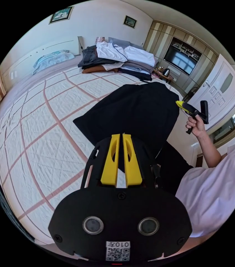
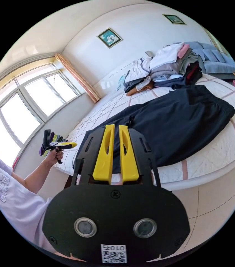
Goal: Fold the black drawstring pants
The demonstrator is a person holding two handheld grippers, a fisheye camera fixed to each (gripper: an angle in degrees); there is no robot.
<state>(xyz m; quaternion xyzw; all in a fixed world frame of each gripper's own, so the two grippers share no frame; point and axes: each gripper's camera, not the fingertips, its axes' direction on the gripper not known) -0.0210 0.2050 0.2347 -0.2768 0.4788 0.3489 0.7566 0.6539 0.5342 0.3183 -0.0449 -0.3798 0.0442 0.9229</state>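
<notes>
Black drawstring pants [image 1: 134,111] lie spread flat on the bed [image 1: 39,133], on the quilted white cover with pink stripes, near the bed's edge closest to the person. Neither gripper touches them.

Left gripper [image 1: 121,136]: yellow jaws nearly together with a thin slit between, nothing in them, hovering over the pants' near end. In the right gripper view it sits small, held up in the person's hand [image 2: 52,155] off the bed's corner, in front of the window wall; jaw state can't be read there.

Right gripper [image 2: 114,126]: jaws close with a narrow gap, empty, hanging above the bed edge with the pants just past its tips. In the left gripper view it is raised in the other hand [image 1: 196,125], off the side of the bed, apart from the fabric.

Left gripper view adds: wall cabinet with TV [image 1: 180,59], a white door [image 1: 223,86], a pillow [image 1: 53,58] at the headboard, the person's pale T-shirt [image 1: 214,192]. Right gripper view adds: a big window [image 2: 20,111] with curtain, a tiled floor [image 2: 220,200] below the bed, the elastic waistband [image 2: 217,103] at the pants' far end.

Stack of folded clothes [image 2: 164,69] sits at the far side of the bed, just beyond the pants, close to the waistband. Wide bare cover lies on the window side of the pants. One long side of the pants runs close along the bed's rim.
</notes>
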